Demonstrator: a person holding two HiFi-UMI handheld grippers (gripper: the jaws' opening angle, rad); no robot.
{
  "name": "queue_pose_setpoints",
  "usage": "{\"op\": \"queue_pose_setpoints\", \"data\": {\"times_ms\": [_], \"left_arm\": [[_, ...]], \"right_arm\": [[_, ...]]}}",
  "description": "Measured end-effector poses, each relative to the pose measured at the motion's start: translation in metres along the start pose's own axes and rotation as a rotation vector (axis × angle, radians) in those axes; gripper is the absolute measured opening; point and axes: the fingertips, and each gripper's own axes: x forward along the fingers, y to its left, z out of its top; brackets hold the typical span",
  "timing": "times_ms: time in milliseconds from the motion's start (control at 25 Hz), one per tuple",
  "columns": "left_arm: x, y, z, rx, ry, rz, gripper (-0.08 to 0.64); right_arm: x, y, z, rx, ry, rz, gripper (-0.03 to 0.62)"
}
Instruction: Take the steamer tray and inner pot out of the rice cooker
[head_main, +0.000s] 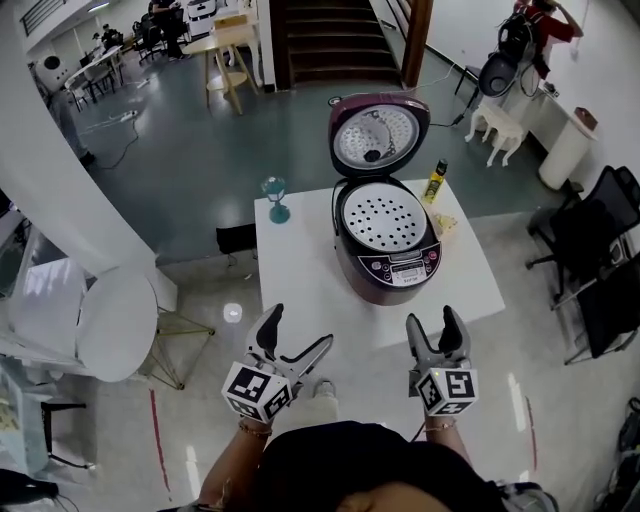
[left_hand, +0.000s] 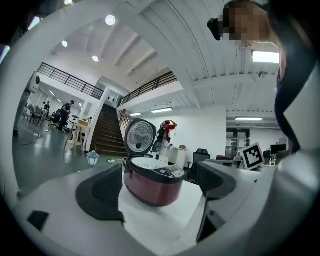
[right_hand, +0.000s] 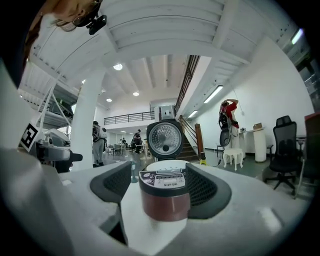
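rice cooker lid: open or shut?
Open. The lid stands tipped back, inner face showing, and the perforated steamer tray sits exposed in the rice cooker.

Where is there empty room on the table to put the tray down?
The white table is bare left of the rice cooker, from the teal glass down to the near edge, and in the strip in front of the cooker. The far right is crowded: a yellow bottle stands close by the cooker.

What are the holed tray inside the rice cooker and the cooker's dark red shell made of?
The steamer tray is probably plastic or light metal: matt, pale grey-white, with rows of holes. The rice cooker shell looks like glossy plastic or painted metal: maroon, with a soft sheen in the left gripper view.
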Motion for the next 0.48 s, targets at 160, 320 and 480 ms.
{"op": "queue_pose_setpoints", "data": {"times_ms": [160,320,480], "left_arm": [[0.04,0.024,0.009,0.003,-0.007,-0.012,0.465],[0.075,0.028,0.008,0.0,0.007,-0.041,0.465],[0.103,0.032,0.009,-0.004,0.026,-0.051,0.465]], "right_arm": [[0.037,-0.024,0.008,-0.037,-0.01,-0.044,0.333],[0.06,-0.037,0.004,-0.033,0.013,-0.061,0.333],[0.082,-0.043,0.006,-0.054,0.035,-0.052,0.331]]}}
